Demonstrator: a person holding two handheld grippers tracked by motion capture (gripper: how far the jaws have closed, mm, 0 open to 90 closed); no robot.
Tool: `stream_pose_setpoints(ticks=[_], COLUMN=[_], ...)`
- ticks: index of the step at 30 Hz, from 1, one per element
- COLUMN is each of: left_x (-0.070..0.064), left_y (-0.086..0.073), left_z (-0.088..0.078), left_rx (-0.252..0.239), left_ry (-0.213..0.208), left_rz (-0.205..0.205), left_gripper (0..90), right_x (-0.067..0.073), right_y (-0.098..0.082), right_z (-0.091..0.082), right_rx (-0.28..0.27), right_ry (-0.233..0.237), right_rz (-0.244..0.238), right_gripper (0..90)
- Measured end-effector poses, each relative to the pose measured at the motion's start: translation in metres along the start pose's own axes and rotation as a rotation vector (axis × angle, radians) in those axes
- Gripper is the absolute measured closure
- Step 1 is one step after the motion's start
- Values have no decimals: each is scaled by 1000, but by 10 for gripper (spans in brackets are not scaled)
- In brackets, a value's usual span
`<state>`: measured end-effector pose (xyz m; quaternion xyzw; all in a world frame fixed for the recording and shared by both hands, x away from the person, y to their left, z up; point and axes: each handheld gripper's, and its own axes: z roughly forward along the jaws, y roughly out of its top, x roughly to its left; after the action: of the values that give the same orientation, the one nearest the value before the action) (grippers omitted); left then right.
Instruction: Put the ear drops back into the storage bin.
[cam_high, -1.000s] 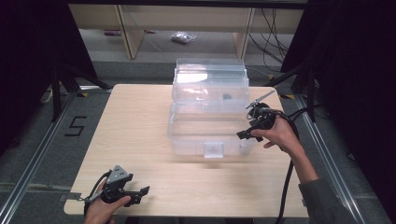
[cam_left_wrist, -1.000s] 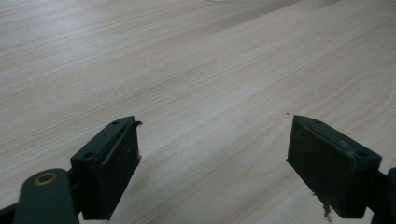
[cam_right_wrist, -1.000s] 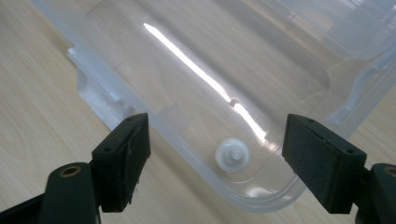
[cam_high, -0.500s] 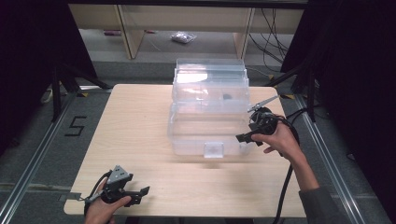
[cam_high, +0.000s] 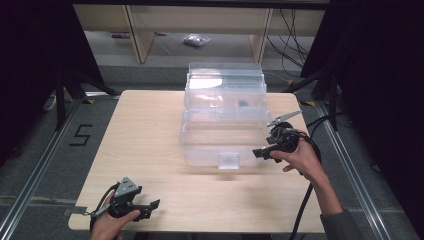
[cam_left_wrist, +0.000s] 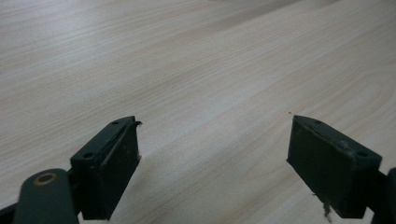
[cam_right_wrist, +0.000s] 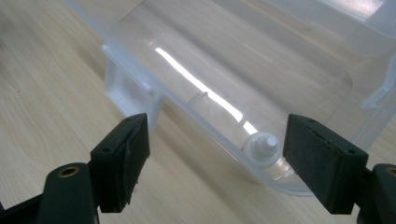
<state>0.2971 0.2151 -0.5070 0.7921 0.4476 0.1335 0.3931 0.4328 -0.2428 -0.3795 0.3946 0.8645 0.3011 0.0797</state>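
Right gripper (cam_high: 261, 151) sits at the lower right of the clear plastic box (cam_high: 223, 115) in the high view, held in the person's right hand (cam_high: 300, 157), its jaws spread wide apart and holding nothing. Seen along those jaws in the right gripper view, the right gripper (cam_right_wrist: 215, 161) faces a rounded lower corner of the clear plastic box (cam_right_wrist: 243, 70); a small round white foot (cam_right_wrist: 264, 147) under that corner lies between the jaws, nearer the right-hand one, and a frosted latch tab (cam_right_wrist: 126, 88) juts from the box wall at left centre of the frame.

In the high view the box stands at the centre of the frame, on the far half of the wooden table (cam_high: 145, 125), its lid raised behind it and a small dark thing (cam_high: 243, 104) inside, too small to identify.

At the lower left of that view the left gripper (cam_high: 152, 206), held in the left hand (cam_high: 107, 225), rests at the table's near edge, well apart from the box. In the left gripper view the left gripper (cam_left_wrist: 212, 163) shows its jaws wide apart over bare wood.
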Motion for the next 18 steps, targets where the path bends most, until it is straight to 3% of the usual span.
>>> stream_pose_setpoints(ticks=[10, 11, 13, 17, 18], left_x=[0, 0, 0, 0, 0], left_y=[0, 1, 1, 1, 1], left_z=[0, -1, -1, -1, -1], left_rx=[5, 3, 5, 5, 1], left_ry=[-2, -2, -3, -3, -1], left_rz=[2, 1, 3, 3, 3], left_gripper=[159, 160, 159, 159, 159], right_x=[9, 9, 11, 13, 13], right_y=[-11, -13, -14, -18, -18], right_z=[0, 2, 0, 2, 1], right_rx=[-24, -49, -32, -54, -46], right_ry=[14, 17, 19, 23, 13], right_rz=[17, -12, 1, 9, -13], right_gripper=[238, 237, 236, 233, 233])
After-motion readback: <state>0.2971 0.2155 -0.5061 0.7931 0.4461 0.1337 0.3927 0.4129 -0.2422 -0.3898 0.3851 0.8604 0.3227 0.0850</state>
